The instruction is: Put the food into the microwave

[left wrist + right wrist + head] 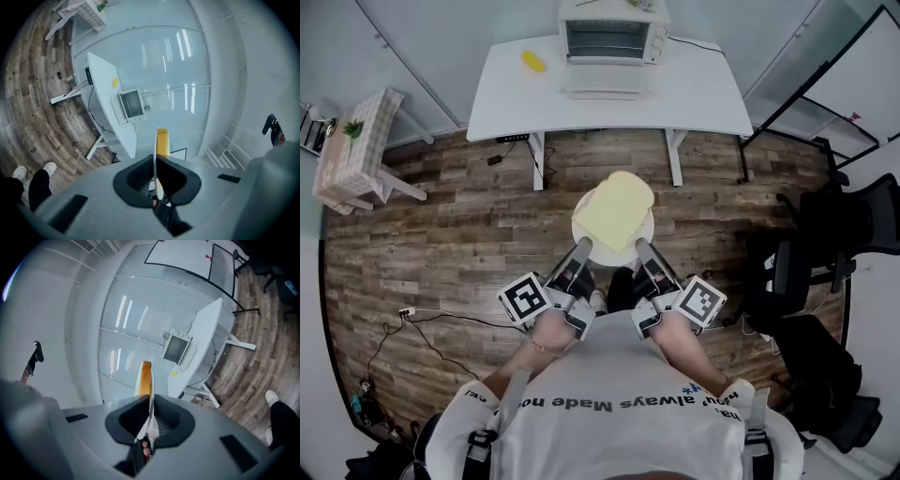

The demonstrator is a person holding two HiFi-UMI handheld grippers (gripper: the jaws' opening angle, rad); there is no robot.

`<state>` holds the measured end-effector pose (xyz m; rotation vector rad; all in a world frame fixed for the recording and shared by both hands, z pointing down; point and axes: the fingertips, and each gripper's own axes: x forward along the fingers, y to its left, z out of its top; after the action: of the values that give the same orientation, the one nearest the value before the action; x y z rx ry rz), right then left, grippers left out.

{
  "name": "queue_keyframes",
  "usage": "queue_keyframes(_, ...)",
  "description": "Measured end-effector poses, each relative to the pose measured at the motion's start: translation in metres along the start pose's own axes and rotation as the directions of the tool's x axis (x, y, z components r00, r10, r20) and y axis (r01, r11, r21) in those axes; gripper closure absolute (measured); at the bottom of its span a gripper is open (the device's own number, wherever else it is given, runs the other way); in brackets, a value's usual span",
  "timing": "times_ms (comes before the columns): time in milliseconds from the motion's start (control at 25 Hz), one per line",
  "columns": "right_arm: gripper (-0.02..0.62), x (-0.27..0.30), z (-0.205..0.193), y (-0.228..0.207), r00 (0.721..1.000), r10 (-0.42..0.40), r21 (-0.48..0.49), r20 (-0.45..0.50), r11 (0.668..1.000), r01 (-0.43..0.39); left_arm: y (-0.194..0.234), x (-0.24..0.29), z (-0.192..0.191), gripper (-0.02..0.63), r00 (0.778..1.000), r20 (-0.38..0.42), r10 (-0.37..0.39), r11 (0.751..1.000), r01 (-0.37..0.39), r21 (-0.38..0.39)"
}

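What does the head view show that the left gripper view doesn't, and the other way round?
Only the head view shows the left gripper and right gripper together, the yellow food flat from above, and the black chairs. Only the left gripper view shows the plate edge-on, clamped between that gripper's jaws. Both show the white table, the microwave and a small yellow thing on it.

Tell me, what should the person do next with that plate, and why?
Probably walk forward with the plate held level. The left gripper and right gripper each clamp its rim, and the bread lies on it. The microwave sits on the table well ahead across the floor, too far to reach. Its door seems to be open.
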<state>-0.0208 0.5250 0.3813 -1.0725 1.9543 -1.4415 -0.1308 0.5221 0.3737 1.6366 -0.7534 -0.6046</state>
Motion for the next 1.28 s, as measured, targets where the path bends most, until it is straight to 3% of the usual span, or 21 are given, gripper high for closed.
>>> queue_keyframes(920,0.571,0.107,0.211,-0.06,0.999,0.029,0.011,-0.014,1.0,-0.029,0.004,0.236,0.053,0.588,1.0,0.007,0.018,1.0,-0.019,0.021)
queue_keyframes(1280,0.571,0.13,0.26,-0.081,0.998,0.038,0.013,-0.042,0.999,-0.038,0.009,0.29,0.058,0.588,0.999,0.037,0.018,1.0,-0.018,-0.011)
